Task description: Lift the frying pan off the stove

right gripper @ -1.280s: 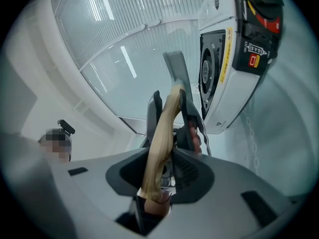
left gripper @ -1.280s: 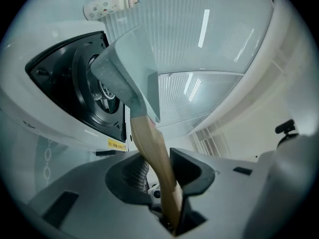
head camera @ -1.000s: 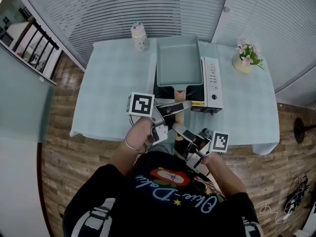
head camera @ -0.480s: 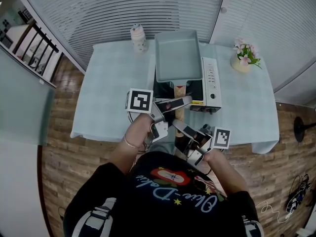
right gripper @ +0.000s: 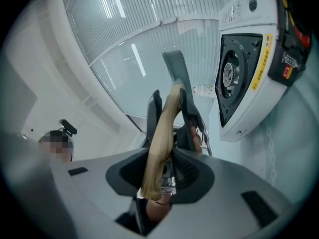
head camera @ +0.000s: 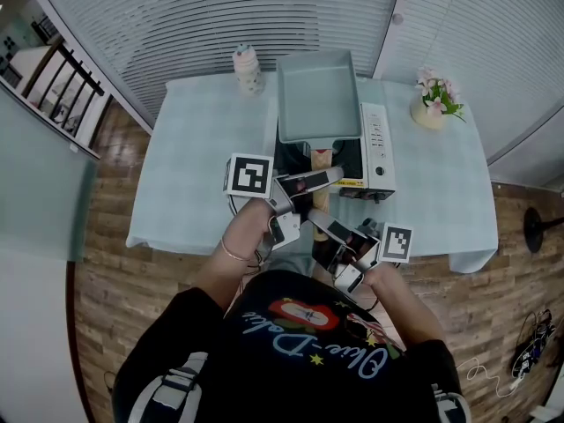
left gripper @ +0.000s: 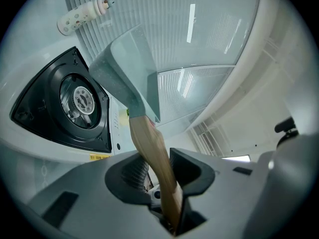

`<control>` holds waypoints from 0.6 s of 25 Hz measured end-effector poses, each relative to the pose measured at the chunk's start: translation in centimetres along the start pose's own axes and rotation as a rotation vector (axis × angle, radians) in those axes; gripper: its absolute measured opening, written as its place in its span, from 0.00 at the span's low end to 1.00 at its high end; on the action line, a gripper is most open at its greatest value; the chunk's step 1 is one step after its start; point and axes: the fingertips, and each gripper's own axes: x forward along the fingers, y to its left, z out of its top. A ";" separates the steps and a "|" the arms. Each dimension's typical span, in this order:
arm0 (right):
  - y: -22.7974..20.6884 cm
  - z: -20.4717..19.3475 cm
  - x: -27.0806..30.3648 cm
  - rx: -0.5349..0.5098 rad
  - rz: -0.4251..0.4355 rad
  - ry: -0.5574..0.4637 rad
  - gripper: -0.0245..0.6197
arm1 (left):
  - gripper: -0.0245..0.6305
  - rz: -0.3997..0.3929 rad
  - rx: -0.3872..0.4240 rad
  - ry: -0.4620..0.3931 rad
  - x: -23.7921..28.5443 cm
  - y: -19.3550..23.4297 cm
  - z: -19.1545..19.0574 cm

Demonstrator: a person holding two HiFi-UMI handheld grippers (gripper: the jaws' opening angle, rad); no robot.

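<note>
The grey-green rectangular frying pan [head camera: 317, 95] hangs in the air over the back part of the portable stove [head camera: 377, 152]. Its wooden handle [head camera: 321, 160] points toward me. My left gripper [head camera: 308, 183] is shut on the handle's middle, and my right gripper [head camera: 322, 232] is shut on its near end. In the left gripper view the handle [left gripper: 152, 148] runs between the pads up to the pan [left gripper: 124, 68], and the burner [left gripper: 79, 101] lies uncovered below. In the right gripper view the handle [right gripper: 162, 133] is pinched in my right gripper [right gripper: 162, 171], with the left gripper's fingers [right gripper: 188, 114] clamped further along.
The stove stands on a table with a pale blue cloth [head camera: 203, 166]. A white bottle [head camera: 249, 67] stands at the back left and a pot of flowers [head camera: 438, 100] at the back right. Wooden floor surrounds the table, with a window wall behind.
The pan has risen off the stove and shifted slightly away from me. Both grippers stayed clamped on the handle and moved with it.
</note>
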 end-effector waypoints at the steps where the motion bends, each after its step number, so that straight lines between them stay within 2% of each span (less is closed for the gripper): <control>1: 0.0 0.0 0.1 -0.001 0.000 -0.001 0.22 | 0.23 -0.002 0.000 0.001 0.0 -0.1 0.0; 15: 0.0 0.0 0.1 0.001 -0.002 -0.006 0.23 | 0.23 0.011 0.001 0.015 0.1 0.2 -0.1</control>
